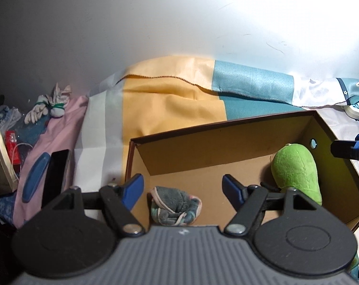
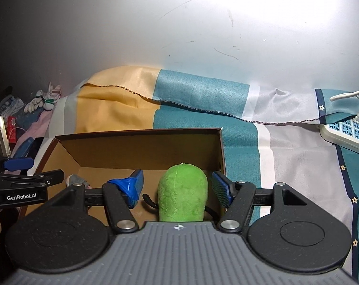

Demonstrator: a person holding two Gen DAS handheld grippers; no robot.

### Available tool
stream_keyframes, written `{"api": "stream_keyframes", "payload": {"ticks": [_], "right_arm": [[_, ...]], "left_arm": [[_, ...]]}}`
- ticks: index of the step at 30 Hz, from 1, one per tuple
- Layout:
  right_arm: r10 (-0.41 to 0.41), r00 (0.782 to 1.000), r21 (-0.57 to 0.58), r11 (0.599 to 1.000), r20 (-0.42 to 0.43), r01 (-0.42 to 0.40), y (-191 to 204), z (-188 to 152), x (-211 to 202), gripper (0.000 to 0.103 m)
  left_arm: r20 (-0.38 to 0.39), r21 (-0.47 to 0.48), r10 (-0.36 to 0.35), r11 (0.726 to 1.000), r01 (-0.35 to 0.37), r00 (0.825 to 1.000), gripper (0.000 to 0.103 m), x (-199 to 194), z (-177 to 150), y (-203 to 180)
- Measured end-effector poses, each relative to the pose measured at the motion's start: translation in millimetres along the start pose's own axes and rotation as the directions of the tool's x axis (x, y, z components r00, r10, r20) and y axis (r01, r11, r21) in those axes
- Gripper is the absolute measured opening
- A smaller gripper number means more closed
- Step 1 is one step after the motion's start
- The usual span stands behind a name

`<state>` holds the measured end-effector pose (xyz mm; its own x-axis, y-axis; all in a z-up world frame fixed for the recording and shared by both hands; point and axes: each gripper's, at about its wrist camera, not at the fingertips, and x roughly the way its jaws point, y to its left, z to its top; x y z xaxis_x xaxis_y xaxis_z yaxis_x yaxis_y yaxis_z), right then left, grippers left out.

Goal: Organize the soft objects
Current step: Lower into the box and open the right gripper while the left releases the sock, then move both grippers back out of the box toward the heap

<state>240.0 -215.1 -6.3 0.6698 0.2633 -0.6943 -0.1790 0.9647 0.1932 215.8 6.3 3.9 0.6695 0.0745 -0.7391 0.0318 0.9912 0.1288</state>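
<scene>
Now my left gripper (image 1: 182, 185) and right gripper (image 2: 177, 181) hang with jaws open, holding nothing, above the cardboard box (image 1: 203, 142); inside it lie the green plush (image 2: 183, 194) and grey sock bundle (image 1: 173, 205).

White lettering "GenRobot.AI" that we read on the black body of the left gripper (image 2: 33, 168), seen at the left edge of the right wrist view, no other legible text we can make out
</scene>
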Motion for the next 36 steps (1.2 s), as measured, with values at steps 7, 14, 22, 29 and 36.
{"api": "stream_keyframes", "payload": {"ticks": [7, 14, 22, 29, 36], "right_arm": [[0.029, 0.997, 0.027, 0.999, 0.066, -0.031, 9, -3, -34, 0.049], [0.092, 0.989, 0.077, 0.992, 0.12, -0.101, 17, -16, -62, 0.049], [0.162, 0.977, 0.071, 0.982, 0.14, -0.173, 28, -32, -83, 0.049], [0.198, 0.969, 0.088, 0.973, 0.146, -0.212, 32, -48, -99, 0.049], [0.222, 0.966, 0.067, 0.97, 0.129, -0.232, 38, -65, -111, 0.049]], "left_arm": [[0.037, -0.008, 0.008, 1.0, -0.008, 0.999, 0.075, -32, -4, 4], [0.062, 0.002, 0.028, 1.0, -0.029, 0.998, 0.075, -61, -15, 5], [0.074, 0.001, 0.039, 0.999, -0.039, 0.997, 0.076, -86, -29, 7], [0.065, -0.001, 0.054, 0.999, -0.054, 0.996, 0.076, -99, -46, 9], [0.051, 0.005, 0.061, 0.998, -0.061, 0.997, 0.076, -112, -65, 9]]}}
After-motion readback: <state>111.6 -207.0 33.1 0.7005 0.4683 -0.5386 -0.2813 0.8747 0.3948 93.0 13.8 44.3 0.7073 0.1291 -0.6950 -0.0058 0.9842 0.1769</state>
